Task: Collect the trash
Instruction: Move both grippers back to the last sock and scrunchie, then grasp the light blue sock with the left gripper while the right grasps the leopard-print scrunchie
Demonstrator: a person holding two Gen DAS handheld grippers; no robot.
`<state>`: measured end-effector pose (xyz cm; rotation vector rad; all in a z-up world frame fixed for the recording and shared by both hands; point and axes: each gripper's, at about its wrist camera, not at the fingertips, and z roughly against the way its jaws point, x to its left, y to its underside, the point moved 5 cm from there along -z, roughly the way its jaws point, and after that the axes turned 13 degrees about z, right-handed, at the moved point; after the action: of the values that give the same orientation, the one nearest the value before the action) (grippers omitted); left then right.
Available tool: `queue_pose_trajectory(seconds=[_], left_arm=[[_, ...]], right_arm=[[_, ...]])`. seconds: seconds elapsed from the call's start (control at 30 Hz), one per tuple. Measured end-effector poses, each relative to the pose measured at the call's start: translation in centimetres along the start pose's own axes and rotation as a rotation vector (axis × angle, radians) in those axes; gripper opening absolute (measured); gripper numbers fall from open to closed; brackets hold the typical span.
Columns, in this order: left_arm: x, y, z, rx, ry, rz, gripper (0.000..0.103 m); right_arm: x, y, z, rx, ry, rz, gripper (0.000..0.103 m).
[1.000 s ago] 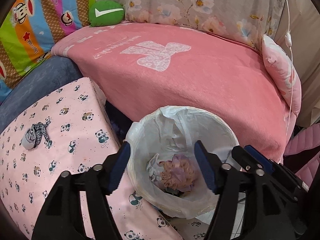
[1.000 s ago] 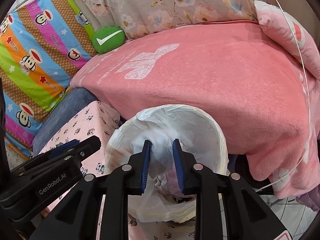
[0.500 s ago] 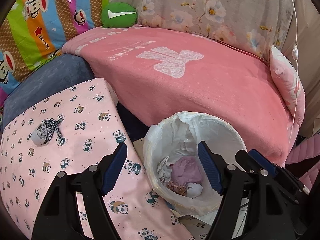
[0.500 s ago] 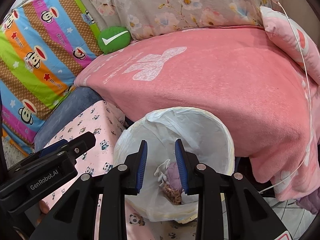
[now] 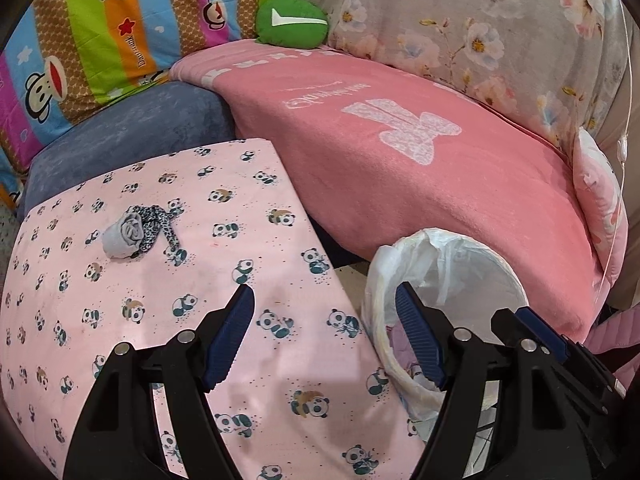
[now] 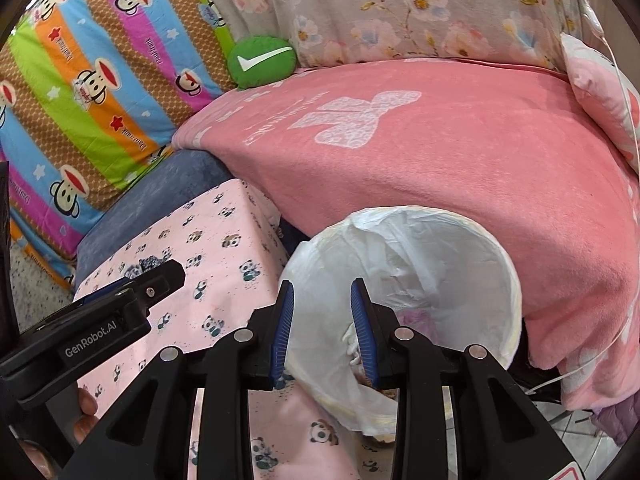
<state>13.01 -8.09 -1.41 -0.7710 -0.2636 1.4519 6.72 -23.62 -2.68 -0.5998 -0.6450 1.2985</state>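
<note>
A grey rolled wad with a leopard-print strip [image 5: 128,236] lies on the pink panda-print cloth [image 5: 120,360]. My left gripper [image 5: 323,292] hovers open and empty over the cloth's right edge, the wad up and to its left. Right of it stands the white bin with a plastic liner [image 5: 460,240], holding purple and white scraps [image 6: 416,316]. My right gripper [image 6: 321,286] hangs over the bin's near-left rim [image 6: 400,216], its jaws partly apart with nothing between them. The left gripper's casing [image 6: 104,332] hides most of the wad in the right wrist view.
A sofa under a pink blanket [image 5: 400,168] curves behind the bin. On it are a green tick cushion [image 5: 292,20], a striped monkey-print cushion [image 5: 100,40], a blue-grey cushion [image 5: 140,128] and a pink pillow [image 5: 600,200]. A white cable [image 6: 624,92] hangs at right.
Both grippers slid left, the left one from over the bin to over the panda cloth. The right gripper's jaws widened and the white scrap between them is gone.
</note>
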Motion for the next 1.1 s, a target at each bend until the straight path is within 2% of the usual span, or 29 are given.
queue_pose_trajectory(seconds=[0.27, 0.73, 0.87, 1.1], left_arm=[[6.6, -1.4, 0.2, -0.020, -0.069, 0.099, 0.078], [18.2, -4.7, -2.0, -0.023, -0.204, 0.231, 0.082], [20.1, -6.1, -3.7, -0.005, -0.206, 0.259, 0.082], [21.1, -7.9, -7.3, 0.047, -0.183, 0.260, 0.082]], right_arm=[[4.9, -0.5, -1.4, 0.017, -0.036, 0.068, 0.036], [14.2, -2.3, -7.0, 0.072, -0.133, 0.155, 0.036], [17.3, -3.3, -10.0, 0.091, -0.164, 0.170, 0.036], [21.2, -5.0, -14.3, 0.113, -0.181, 0.193, 0.036]])
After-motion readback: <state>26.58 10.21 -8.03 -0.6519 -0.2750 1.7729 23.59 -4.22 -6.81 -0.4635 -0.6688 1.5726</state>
